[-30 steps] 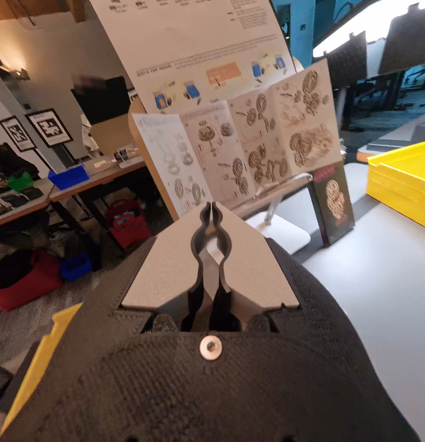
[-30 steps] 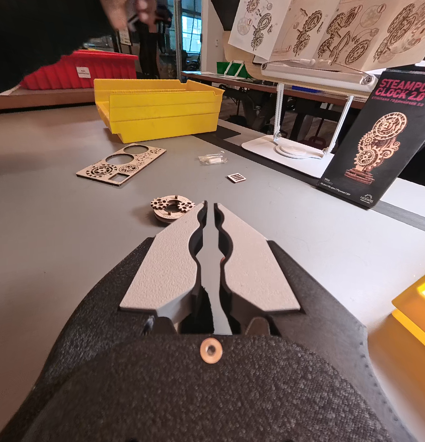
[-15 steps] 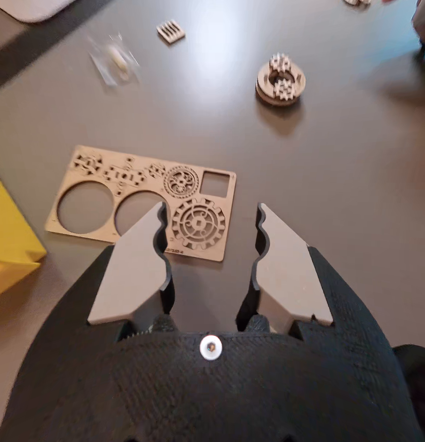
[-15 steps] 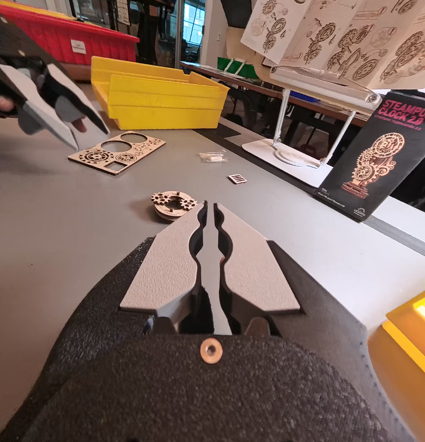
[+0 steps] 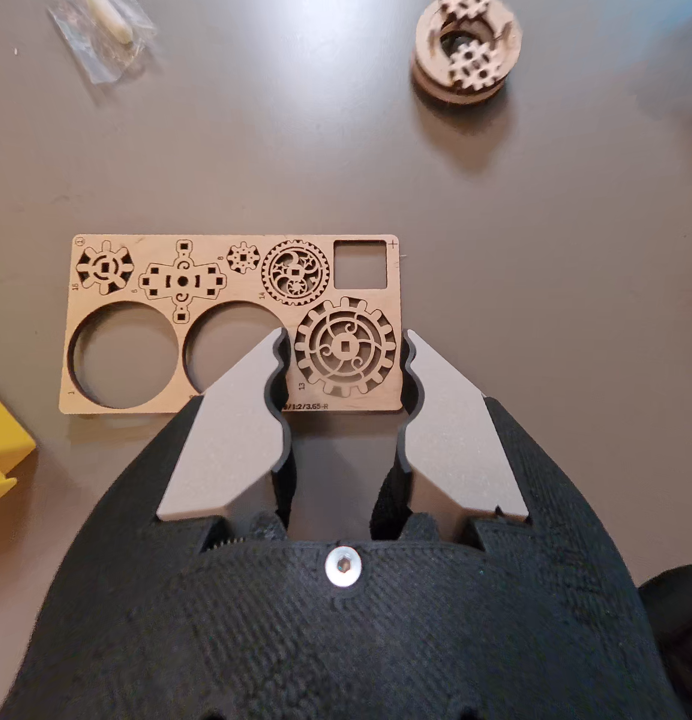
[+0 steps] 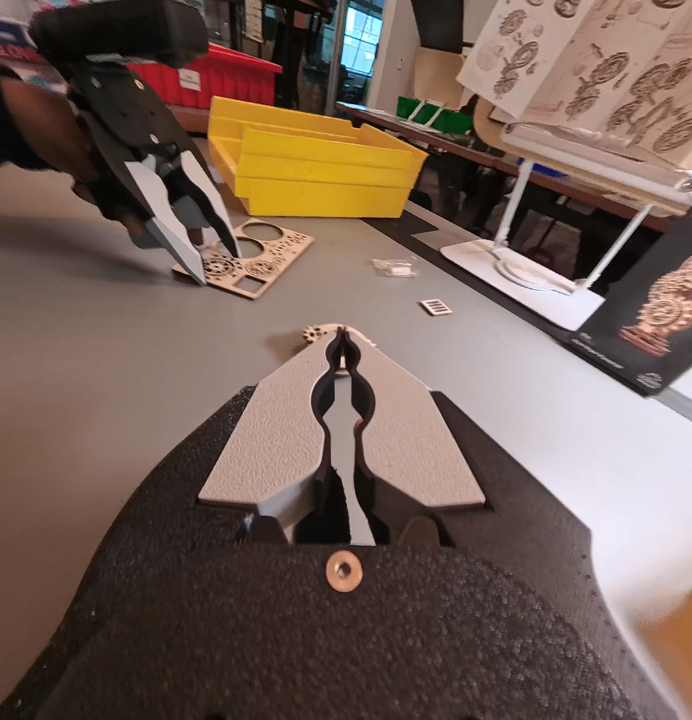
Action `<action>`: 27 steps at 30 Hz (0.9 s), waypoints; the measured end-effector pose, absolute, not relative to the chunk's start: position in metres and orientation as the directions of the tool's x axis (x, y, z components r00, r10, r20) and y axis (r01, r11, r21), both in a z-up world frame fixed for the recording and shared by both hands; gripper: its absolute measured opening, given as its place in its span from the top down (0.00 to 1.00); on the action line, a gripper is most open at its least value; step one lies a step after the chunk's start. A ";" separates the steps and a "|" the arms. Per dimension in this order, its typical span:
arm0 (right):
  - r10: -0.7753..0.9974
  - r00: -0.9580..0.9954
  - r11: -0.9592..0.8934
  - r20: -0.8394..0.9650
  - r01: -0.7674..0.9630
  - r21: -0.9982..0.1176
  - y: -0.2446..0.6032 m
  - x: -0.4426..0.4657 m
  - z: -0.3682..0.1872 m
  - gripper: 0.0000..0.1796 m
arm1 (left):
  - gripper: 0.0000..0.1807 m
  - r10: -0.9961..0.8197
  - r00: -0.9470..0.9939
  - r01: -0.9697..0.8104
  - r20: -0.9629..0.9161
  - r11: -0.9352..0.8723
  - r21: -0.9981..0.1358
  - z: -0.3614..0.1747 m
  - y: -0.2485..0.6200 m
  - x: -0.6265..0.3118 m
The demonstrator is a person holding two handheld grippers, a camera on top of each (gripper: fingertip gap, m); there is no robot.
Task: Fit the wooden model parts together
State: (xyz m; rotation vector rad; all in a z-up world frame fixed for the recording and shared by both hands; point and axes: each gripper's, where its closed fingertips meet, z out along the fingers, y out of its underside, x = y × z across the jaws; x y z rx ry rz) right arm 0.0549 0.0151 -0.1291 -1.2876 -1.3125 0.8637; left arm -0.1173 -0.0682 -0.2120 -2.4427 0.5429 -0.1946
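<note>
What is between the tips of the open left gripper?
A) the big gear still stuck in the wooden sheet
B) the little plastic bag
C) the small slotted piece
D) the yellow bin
A: the left gripper is open with its tips on either side of the big gear in the wooden sheet.

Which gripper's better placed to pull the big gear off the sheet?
Left. The left gripper is open, pointing down at the sheet, its tips either side of the big gear. The right gripper is shut, low by the ring assembly, away from the sheet.
</note>
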 end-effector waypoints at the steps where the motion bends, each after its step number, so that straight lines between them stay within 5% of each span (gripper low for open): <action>1: 0.980 0.119 0.132 0.159 0.208 -0.969 0.010 0.050 -0.127 1.00 | 0.69 -0.441 0.897 -0.352 -0.011 -0.701 -0.620 -0.209 -0.067 -0.112; 7: 0.986 0.156 0.023 0.051 0.175 -0.984 0.004 0.024 -0.103 0.91 | 0.69 -0.519 0.806 -0.536 -0.285 -0.437 -0.722 -0.150 -0.049 -0.056; 13: 0.945 -0.034 -0.319 -0.325 0.129 -0.939 0.006 0.013 -0.077 0.73 | 0.69 -0.523 0.685 -0.647 -0.507 -0.118 -0.754 -0.100 -0.033 0.016; 16: 0.864 -0.165 -0.458 -0.476 0.134 -0.879 -0.001 0.018 -0.078 0.79 | 0.69 -0.545 0.638 -0.669 -0.544 -0.042 -0.742 -0.105 -0.035 0.037; 19: 0.793 -0.230 -0.553 -0.563 0.115 -0.825 -0.001 0.024 -0.084 0.96 | 0.69 -0.559 0.623 -0.665 -0.547 -0.012 -0.746 -0.114 -0.036 0.044; 23: 0.713 -0.304 -0.638 -0.632 0.095 -0.764 0.004 0.027 -0.082 0.99 | 0.76 -0.556 0.712 -0.498 -0.428 0.030 -0.867 -0.105 -0.032 0.041; 27: 0.670 -0.345 -0.682 -0.657 0.064 -0.729 0.015 0.033 -0.082 0.99 | 0.75 -0.493 0.867 -0.041 -0.069 0.068 -0.997 -0.072 -0.023 0.009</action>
